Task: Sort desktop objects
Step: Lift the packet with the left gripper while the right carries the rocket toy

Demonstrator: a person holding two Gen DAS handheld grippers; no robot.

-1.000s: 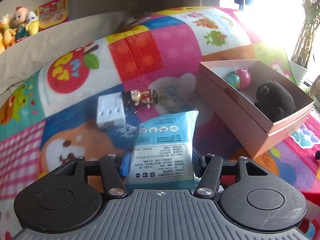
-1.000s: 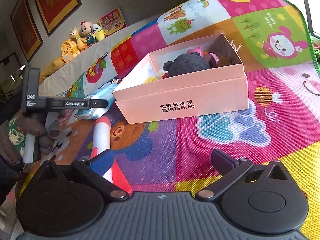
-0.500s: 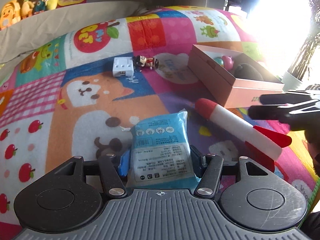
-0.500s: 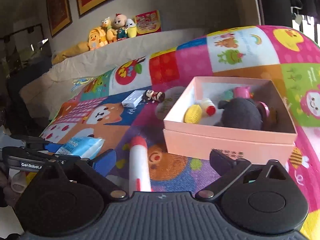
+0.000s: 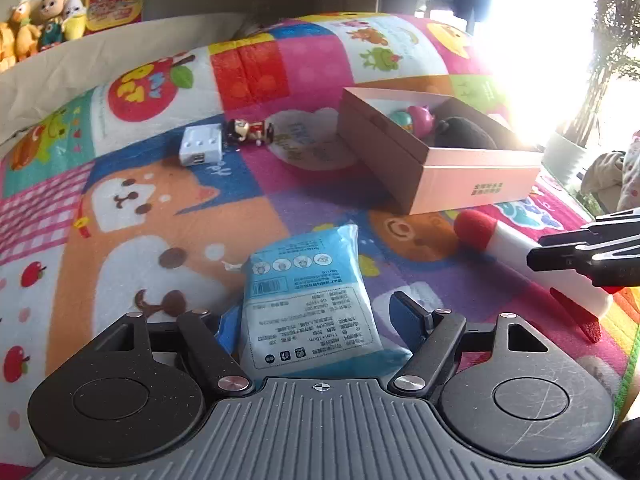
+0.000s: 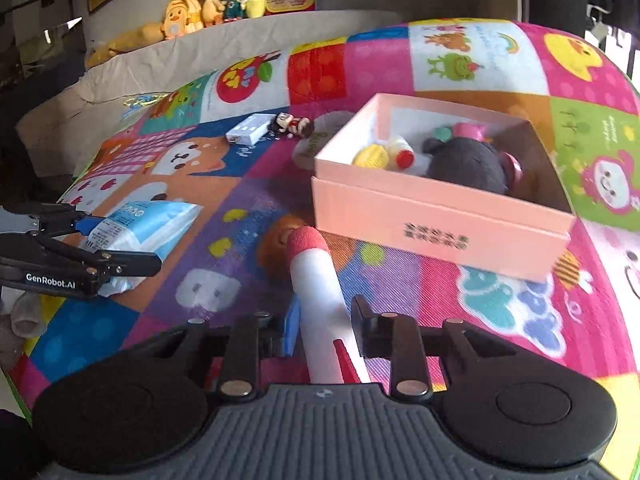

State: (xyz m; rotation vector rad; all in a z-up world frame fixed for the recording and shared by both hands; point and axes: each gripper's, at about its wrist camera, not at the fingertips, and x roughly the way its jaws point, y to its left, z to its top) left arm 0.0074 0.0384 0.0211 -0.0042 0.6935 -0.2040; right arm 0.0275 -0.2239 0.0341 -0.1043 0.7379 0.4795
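Note:
A blue tissue pack [image 5: 308,280] lies on the colourful play mat between the fingers of my left gripper [image 5: 314,316]. Its jaws are opening, and the right finger stands clear of the pack. My right gripper [image 6: 324,316] is shut on the white body of a foam rocket [image 6: 312,276] whose red nose points at the pink box [image 6: 400,216]. The left wrist view shows the rocket [image 5: 508,244] and right gripper [image 5: 560,248] at the right edge. The right wrist view shows the pack [image 6: 148,220] and left gripper [image 6: 124,242] at the left.
The pink box [image 5: 472,184] holds a black plush [image 6: 468,164], a yellow toy [image 6: 374,156] and other small toys. A white adapter [image 5: 200,146] and a small figurine [image 5: 250,130] lie further back on the mat. Plush toys line the far ledge.
My left gripper drew back from the box with the pack and its jaws widened, freeing the pack. My right gripper's wide-open jaws closed on the rocket's body.

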